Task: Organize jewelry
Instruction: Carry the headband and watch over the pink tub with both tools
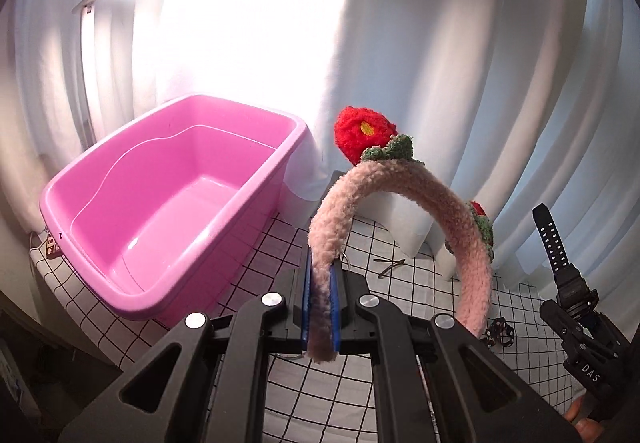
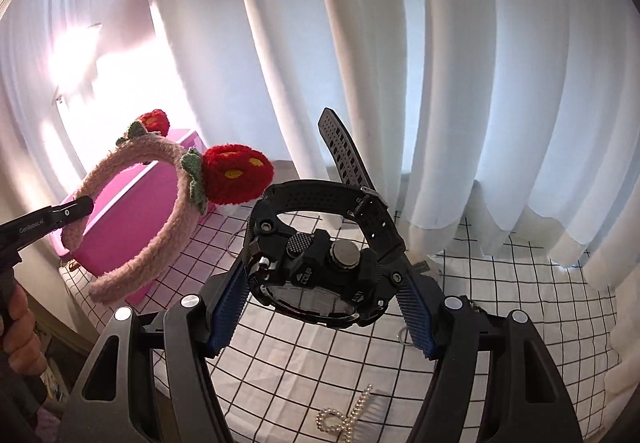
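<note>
My left gripper (image 1: pixel 322 307) is shut on one end of a fluffy pink headband (image 1: pixel 400 179) with red knitted flowers, held up above the checked cloth. In the right wrist view that headband (image 2: pixel 160 211) hangs at the left with the left gripper (image 2: pixel 76 209) clamped on it. My right gripper (image 2: pixel 324 303) is shut on the case of a chunky black watch (image 2: pixel 320 263), its strap sticking up. The right gripper (image 1: pixel 576 307) with the watch (image 1: pixel 554 243) shows at the right edge of the left wrist view. An empty pink tub (image 1: pixel 172 203) stands at the left.
A white cloth with a black grid (image 2: pixel 304 355) covers the surface. On it lie a pearl hair clip (image 2: pixel 344 419), a thin ring (image 2: pixel 404 335), a dark dotted piece (image 1: pixel 500 331) and a thin dark hairpin (image 1: pixel 390 266). White curtains (image 2: pixel 400 63) hang close behind.
</note>
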Demonstrator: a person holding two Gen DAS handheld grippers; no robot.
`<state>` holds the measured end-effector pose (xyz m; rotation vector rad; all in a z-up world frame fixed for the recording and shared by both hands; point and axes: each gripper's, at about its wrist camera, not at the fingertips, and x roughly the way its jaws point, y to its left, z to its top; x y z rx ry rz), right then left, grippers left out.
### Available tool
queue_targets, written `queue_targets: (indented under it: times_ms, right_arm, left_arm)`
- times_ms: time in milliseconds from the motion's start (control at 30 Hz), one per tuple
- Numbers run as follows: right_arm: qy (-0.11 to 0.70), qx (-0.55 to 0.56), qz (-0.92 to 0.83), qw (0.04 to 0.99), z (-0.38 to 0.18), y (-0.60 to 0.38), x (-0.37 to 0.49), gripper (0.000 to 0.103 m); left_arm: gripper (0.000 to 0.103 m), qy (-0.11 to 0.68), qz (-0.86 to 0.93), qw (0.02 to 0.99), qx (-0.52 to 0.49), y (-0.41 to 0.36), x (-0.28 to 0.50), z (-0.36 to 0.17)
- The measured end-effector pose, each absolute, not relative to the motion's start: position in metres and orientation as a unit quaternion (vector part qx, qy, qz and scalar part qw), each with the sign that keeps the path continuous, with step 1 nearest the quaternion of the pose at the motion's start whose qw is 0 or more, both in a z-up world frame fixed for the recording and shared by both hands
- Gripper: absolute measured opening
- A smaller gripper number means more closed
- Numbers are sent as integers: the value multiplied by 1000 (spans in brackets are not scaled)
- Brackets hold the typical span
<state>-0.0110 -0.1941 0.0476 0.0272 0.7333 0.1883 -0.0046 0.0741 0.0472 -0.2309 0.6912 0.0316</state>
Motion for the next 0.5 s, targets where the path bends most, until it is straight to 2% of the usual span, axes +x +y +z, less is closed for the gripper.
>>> queue_targets:
  times_ms: [500]
  right_arm:
    - [344,-2,233,910,65,-54,68,66]
  left_arm:
    - [8,309,105,936,-135,175,14,74]
